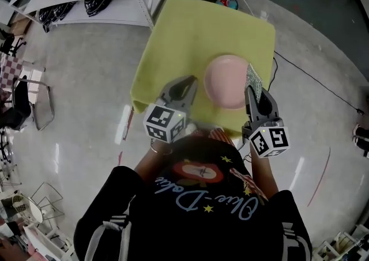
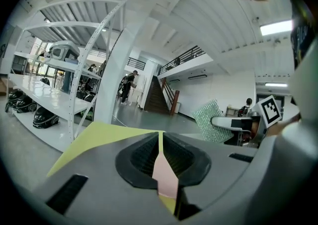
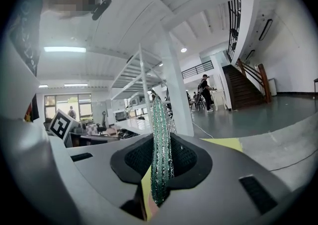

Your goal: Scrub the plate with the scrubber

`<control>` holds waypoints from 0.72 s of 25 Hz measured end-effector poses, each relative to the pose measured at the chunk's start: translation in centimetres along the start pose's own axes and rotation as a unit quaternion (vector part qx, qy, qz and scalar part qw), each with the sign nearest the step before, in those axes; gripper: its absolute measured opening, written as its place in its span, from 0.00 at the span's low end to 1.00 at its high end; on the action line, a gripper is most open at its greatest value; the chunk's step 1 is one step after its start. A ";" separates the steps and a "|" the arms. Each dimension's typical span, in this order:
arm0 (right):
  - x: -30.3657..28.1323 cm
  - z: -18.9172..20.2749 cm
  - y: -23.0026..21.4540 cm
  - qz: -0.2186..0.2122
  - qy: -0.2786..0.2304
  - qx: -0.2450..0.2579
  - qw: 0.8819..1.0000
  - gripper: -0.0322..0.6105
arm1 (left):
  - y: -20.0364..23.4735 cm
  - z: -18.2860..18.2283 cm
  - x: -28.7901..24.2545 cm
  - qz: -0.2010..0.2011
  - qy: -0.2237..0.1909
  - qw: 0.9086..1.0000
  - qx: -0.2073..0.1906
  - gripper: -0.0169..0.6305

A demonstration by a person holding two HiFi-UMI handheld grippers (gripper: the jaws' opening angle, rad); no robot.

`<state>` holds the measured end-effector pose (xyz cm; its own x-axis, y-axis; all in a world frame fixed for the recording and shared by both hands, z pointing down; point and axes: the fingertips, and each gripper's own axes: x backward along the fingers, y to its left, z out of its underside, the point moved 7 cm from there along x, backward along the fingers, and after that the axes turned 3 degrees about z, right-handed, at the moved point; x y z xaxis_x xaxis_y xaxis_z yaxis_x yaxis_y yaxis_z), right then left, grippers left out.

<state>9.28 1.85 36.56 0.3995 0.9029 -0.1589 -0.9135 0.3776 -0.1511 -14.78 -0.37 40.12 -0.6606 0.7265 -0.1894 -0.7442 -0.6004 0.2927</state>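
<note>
The head view alone gives the layout: a square table covered in yellow-green stands on a glossy grey concrete floor, and the round, smooth pink plate lies flat on its near right part. My left gripper is over the table just left of the plate's rim. My right gripper is at the plate's right edge, with the scrubber standing up from it. Only the gripper views take in the hall itself, with its white metal shelving, a dark staircase and small figures far off. Each view also catches my other hand's black-and-white marker cube. In the left gripper view, my left fingers are clenched together with nothing between them. The black ribbed pads meet along a seam, through which a sliver of pink plate shows against yellow cloth (I cannot tell whether the tips touch the rim). In the right gripper view, my right fingers are clamped on the scrubber. It is a thin, flat pad of glittering green-silver mesh, held on edge, upright between the dimpled black pads. Its top stands well clear above the jaws and its lower end hangs below them.
</note>
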 end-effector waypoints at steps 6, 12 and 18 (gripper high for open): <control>-2.0 1.1 -1.7 -0.015 0.037 0.028 0.999 0.14 | 0.8 1.1 -1.6 0.007 0.011 1.000 0.014 0.03; -5.1 2.9 -3.0 -0.049 0.086 0.056 0.993 0.14 | 1.8 1.5 -2.9 0.009 0.014 0.999 0.035 0.03; -8.8 4.7 -4.3 -0.077 0.142 0.085 0.983 0.14 | 3.1 1.4 -5.4 0.011 0.032 0.999 0.037 0.03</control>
<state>9.31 -6.77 43.21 0.5170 0.7482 -0.4158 -0.8307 0.5558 -0.0327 -13.34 -5.66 43.36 -0.6840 0.6887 -0.2406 -0.7211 -0.5885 0.3656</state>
